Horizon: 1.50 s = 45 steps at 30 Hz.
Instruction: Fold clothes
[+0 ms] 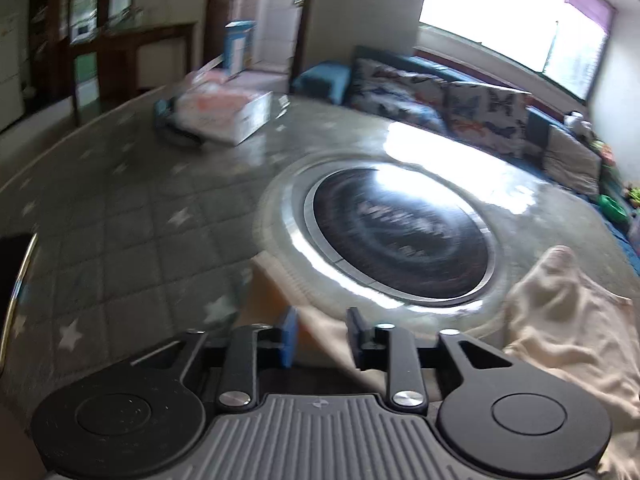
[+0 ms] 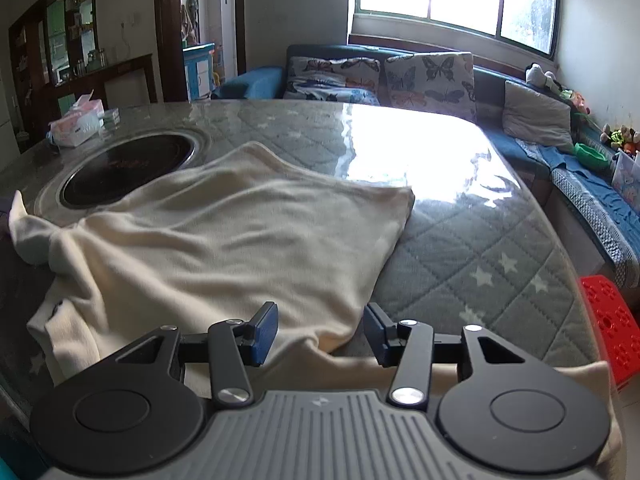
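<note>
The left gripper (image 1: pixel 320 336) is hovering low over the near edge of the table (image 1: pixel 132 208), its jaws standing apart with a strip of the cream garment (image 1: pixel 568 320) lying below and just ahead of them; the pads are pressing on nothing. Most of the cloth is bunching off to this gripper's right, and the dark round hob (image 1: pixel 400 236) set into the table is sitting straight ahead, probably why the cloth is being kept on the near side.

The right gripper (image 2: pixel 320 336) is also standing open, gripping nothing. The garment (image 2: pixel 224 236) is spreading ahead and to its left, already doubled into a rough slab, and its near corner is lying just in front of the open jaws, well placed for a pinch and another fold across.
</note>
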Tool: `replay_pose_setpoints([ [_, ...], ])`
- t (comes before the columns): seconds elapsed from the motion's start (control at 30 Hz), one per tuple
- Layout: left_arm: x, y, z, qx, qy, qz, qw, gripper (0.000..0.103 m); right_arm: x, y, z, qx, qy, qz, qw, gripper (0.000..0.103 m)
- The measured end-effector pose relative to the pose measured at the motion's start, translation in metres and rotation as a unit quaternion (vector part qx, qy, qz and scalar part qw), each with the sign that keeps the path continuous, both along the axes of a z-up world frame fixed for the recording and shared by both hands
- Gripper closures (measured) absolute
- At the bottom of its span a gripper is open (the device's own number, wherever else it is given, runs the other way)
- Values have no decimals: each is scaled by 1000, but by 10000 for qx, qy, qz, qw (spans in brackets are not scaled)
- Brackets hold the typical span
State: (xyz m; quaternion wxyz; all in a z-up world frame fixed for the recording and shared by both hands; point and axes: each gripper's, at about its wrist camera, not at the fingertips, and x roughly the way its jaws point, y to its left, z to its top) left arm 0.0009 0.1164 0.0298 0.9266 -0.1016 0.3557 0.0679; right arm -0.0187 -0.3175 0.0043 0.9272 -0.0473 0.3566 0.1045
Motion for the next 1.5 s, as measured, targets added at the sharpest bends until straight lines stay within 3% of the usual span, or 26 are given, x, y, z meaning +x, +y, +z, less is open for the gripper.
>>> replay_pose_setpoints([
  [0.13,21,-36,5,-39,-90,-651,9978,69,9,0,1,65,-34,0,10000,55],
  [0.33,70,-107,-9,155,-73,-1673,9858,56,20,5,-5,175,-14,24,9998,55],
  [0.53,116,-145,-30,394,56,-2124,9764,53,26,4,-8,268,26,-15,9996,55],
  [0.7,130,-157,-42,564,189,-2295,9715,54,30,0,-10,281,48,-64,9996,55],
  [0.73,130,-158,-44,573,166,-2341,9704,56,31,-1,-10,283,54,-74,9996,55],
  [0.77,129,-159,-44,570,117,-2398,9691,70,32,-1,-11,286,58,-82,9995,55],
  [0.87,126,-161,-42,584,-12,-2449,9678,95,33,-1,-12,296,61,-79,9995,55],
  [0.93,120,-163,-35,533,-193,-2475,9672,97,33,-1,-12,305,54,-73,9995,55],
  [1.03,98,-181,-20,758,-698,-2828,9536,97,33,-1,-10,318,25,-91,9994,55],
  [1.13,70,-203,-14,920,-1031,-3431,9291,97,33,-4,-8,332,-13,-167,9993,55],
  [1.27,43,-229,-31,956,-837,-4375,8902,94,32,-9,-4,398,-73,-311,9987,55],
  [1.3,41,-234,-36,960,-716,-4519,8840,93,33,-9,-3,408,-75,-335,9986,55],
  [1.4,41,-232,-32,734,-675,-4529,8860,90,33,-11,0,411,-107,-379,9984,55],
  [1.5,53,-222,-18,498,-761,-4239,9011,83,35,-15,2,419,-134,-434,9981,55],
])
